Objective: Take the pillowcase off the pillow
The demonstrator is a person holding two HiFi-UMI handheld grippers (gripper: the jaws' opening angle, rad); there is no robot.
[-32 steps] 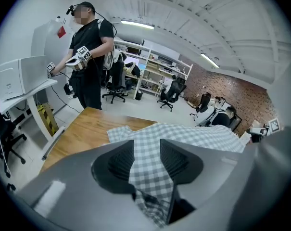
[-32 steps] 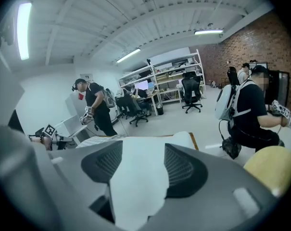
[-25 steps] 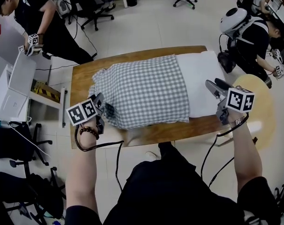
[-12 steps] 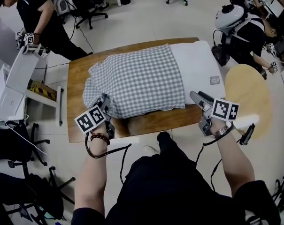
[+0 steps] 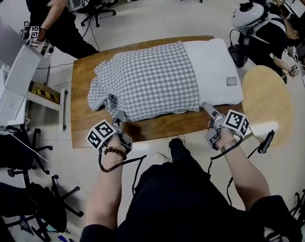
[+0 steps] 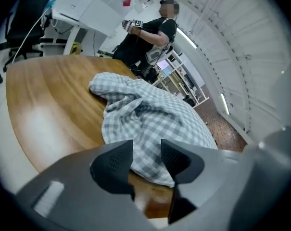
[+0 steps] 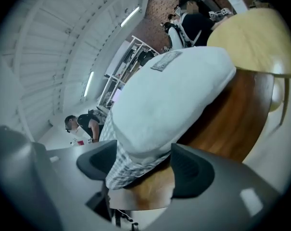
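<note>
Grey-checked cloth pillowcase (image 5: 147,84) covers most of the white pillow (image 5: 212,72) on the brown wooden table (image 5: 157,128). Your left gripper (image 5: 118,117) stands part-open and empty. The jaws of your right gripper (image 5: 207,108), just widening, flank the hem without touching it.

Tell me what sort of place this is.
Probably an office or lab set up for recording handling tasks. There are rolling office chairs, a wooden table with a pillow lying on it, and another person nearby with marker cubes at the hands.
</note>
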